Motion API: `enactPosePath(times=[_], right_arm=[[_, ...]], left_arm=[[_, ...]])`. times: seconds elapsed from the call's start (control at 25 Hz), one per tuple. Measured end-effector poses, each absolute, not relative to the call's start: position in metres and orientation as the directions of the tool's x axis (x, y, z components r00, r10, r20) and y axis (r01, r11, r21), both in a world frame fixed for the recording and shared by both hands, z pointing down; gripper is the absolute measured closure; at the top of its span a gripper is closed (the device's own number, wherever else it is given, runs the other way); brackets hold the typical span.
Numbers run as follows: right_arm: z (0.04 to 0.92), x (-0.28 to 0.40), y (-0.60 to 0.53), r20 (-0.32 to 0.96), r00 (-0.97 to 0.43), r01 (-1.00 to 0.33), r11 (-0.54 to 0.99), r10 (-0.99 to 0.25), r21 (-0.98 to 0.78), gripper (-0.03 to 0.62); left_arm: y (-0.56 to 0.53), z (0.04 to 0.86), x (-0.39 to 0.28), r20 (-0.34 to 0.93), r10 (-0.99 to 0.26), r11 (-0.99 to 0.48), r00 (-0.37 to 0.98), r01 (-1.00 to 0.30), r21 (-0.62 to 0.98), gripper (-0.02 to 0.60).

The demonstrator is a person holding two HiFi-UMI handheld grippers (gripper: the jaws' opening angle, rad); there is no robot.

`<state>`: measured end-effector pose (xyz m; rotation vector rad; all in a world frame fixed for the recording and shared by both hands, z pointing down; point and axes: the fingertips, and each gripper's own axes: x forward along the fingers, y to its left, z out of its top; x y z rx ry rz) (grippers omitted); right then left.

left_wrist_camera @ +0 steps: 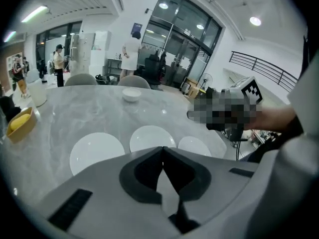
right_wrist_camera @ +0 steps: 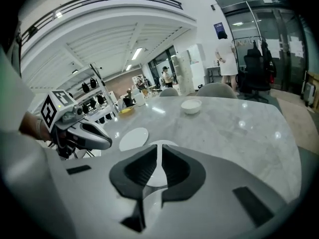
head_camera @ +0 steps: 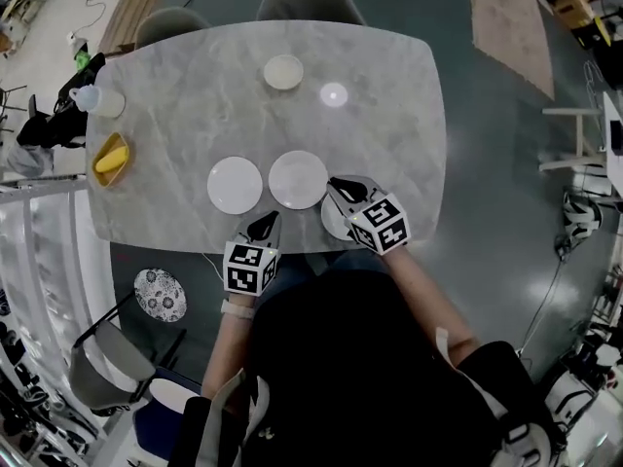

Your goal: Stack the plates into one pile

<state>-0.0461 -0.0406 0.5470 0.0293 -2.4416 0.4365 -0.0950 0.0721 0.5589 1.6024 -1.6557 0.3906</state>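
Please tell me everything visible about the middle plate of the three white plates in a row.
The middle plate is round, plain white, glossy, seemingly ceramic, and empty. It lies flat on the grey marbled table near the person's edge, between the left plate and the right plate. The shut right gripper hovers by its right rim.

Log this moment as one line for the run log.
Stage: not stacked | three round white plates: side by side | left claw: shut, empty | right claw: shut, empty
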Motion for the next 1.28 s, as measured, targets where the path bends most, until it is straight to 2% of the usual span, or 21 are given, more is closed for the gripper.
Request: enactPosePath(times=[0.4, 0.72, 1.28], right_arm=[[0.596, -0.066, -0.057, 0.707, -0.707, -0.267, 0.923, 0.008, -0.278, 0.551], [0.627, -0.080, -0.058, 0.764, -0.645, -0.316, 0.905, 0.015, -0.285, 0.447], [0.656, -0.084, -0.059, 0.803, -0.595, -0.376, 0.870, 0.037, -0.319, 0.378]], left_arm=[[0.063, 0.613, -0.098, 0.758, -0.583, 0.012, 0.292, -0.930, 0.367, 0.575], [0.055, 0.637, -0.106, 0.756, -0.551, -0.030, 0.354, -0.913, 0.406, 0.575], [0.051, 0.670, -0.094, 0.772, -0.475, -0.044, 0.424, -0.887, 0.460, 0.575]])
